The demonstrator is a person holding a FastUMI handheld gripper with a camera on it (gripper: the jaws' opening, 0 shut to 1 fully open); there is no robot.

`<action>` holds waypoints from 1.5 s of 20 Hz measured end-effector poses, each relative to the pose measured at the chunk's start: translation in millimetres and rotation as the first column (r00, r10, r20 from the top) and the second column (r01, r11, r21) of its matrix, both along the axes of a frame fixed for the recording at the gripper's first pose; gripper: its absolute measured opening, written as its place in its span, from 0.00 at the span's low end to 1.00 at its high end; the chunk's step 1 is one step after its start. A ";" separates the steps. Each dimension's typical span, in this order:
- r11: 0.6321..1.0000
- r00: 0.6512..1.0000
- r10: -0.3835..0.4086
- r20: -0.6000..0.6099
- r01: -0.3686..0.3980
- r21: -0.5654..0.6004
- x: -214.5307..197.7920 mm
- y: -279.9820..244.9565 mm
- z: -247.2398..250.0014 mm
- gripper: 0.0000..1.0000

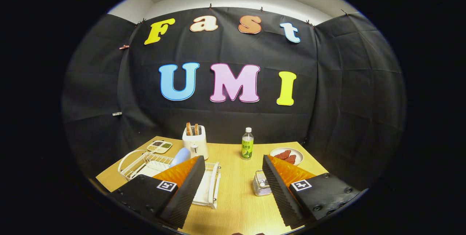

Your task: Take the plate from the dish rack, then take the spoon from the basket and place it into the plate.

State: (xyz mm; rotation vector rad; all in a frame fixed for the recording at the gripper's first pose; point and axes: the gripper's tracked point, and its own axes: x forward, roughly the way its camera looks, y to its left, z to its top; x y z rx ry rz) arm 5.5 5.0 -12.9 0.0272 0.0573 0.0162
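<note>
A white wire dish rack (143,164) stands on the wooden table (236,198), partly hidden behind my left finger. A pale blue plate (181,156) stands on edge in it, just beyond that finger's tip. A small metal basket (260,184) sits against the inner side of my right finger; its contents are too small to make out. My gripper (233,158) is open and held above the table, with only bare tabletop between the fingers.
A white toaster (196,142) holding bread stands behind the rack. A green-labelled bottle (247,144) is straight ahead. A plate of reddish food (287,155) lies beyond the right finger. A small divided dish (159,146) sits far left.
</note>
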 end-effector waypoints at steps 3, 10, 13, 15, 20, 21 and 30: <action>1.000 1.000 0.006 -0.011 -0.006 0.004 4.6 1.6 0.1 0.98; 0.996 0.995 0.085 -0.057 -0.083 0.044 32.5 35.2 17.0 0.97; 0.987 0.984 0.135 -0.112 -0.125 0.098 56.3 60.0 22.5 0.98; 0.979 0.973 0.173 -0.154 -0.154 0.133 73.0 78.8 21.3 0.98; 0.965 0.895 0.247 -0.372 -0.193 0.178 113.5 129.9 -33.5 0.97; 0.964 0.875 0.256 -0.411 -0.197 0.180 119.1 139.9 -47.2 0.97; 0.972 0.733 0.218 -0.644 -0.101 0.214 155.6 178.3 -138.5 0.67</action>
